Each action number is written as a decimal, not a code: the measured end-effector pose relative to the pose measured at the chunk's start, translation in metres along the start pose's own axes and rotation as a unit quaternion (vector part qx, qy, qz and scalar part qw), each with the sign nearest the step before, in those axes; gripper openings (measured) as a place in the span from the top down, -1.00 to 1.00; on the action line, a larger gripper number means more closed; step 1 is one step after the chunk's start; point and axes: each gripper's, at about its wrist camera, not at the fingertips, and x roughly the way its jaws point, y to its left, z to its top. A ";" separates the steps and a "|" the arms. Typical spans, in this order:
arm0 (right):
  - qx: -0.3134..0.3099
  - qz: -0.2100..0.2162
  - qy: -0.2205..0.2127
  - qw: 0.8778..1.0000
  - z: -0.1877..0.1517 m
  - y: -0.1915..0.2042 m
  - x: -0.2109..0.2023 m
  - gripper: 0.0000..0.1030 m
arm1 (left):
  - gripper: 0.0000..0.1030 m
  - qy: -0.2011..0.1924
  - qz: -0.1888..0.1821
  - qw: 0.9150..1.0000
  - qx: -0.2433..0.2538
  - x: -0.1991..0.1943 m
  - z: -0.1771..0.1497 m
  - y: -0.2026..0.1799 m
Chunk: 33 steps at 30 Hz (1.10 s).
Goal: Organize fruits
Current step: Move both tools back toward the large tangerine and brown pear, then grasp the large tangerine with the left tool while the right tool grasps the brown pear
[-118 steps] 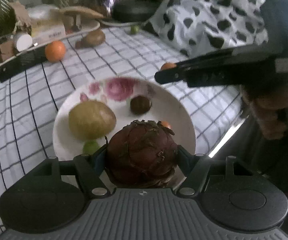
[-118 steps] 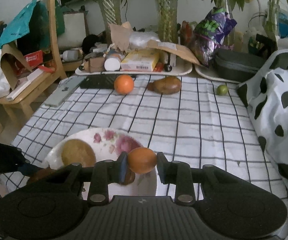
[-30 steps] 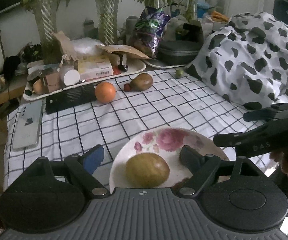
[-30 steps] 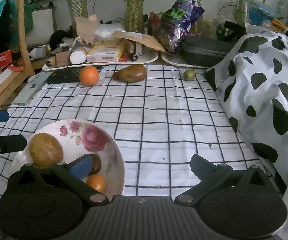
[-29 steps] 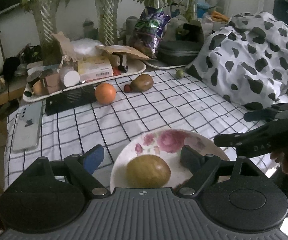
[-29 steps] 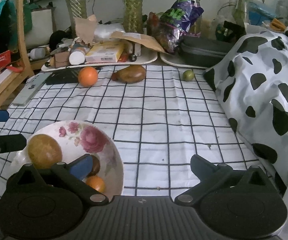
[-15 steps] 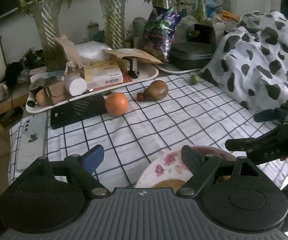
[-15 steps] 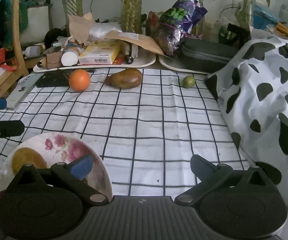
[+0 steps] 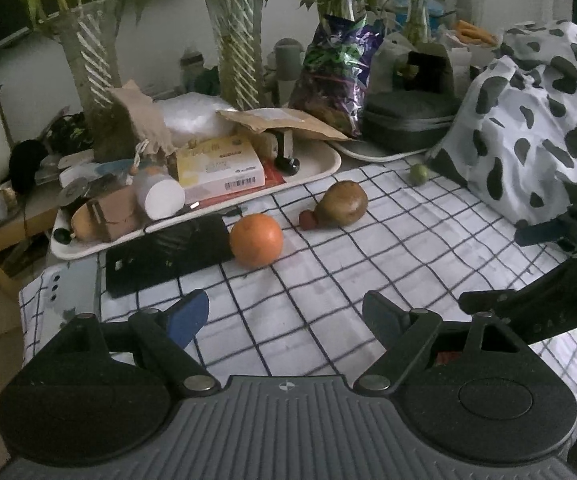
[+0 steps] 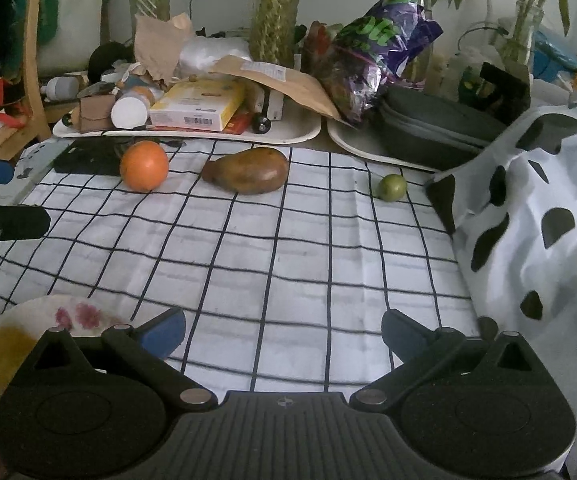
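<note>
An orange (image 9: 256,240) (image 10: 144,165), a brown pear-shaped fruit (image 9: 344,203) (image 10: 248,170) and a small green fruit (image 9: 419,173) (image 10: 392,187) lie on the checked cloth at the far side. A small red fruit (image 9: 308,219) touches the pear. The flowered plate (image 10: 48,316) with a yellow-brown fruit (image 10: 6,354) shows at the right wrist view's lower left. My left gripper (image 9: 286,314) is open and empty above the cloth. My right gripper (image 10: 284,330) is open and empty; it also shows in the left wrist view (image 9: 528,312).
A white tray (image 9: 312,172) of boxes and bottles and a second tray with a dark case (image 10: 436,128) line the back. A black flat device (image 9: 168,256) and a phone (image 9: 68,296) lie at the left. A cow-print cloth (image 10: 548,208) covers the right side.
Both grippers let go of their fruits on the plate, opened, then rose and tilted toward the far fruits. The plate has slid out of the left view.
</note>
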 end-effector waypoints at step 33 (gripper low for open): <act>-0.054 0.016 0.004 0.998 0.056 0.005 0.087 -1.00 | -0.30 0.010 -0.014 0.999 0.041 0.123 0.031 0.030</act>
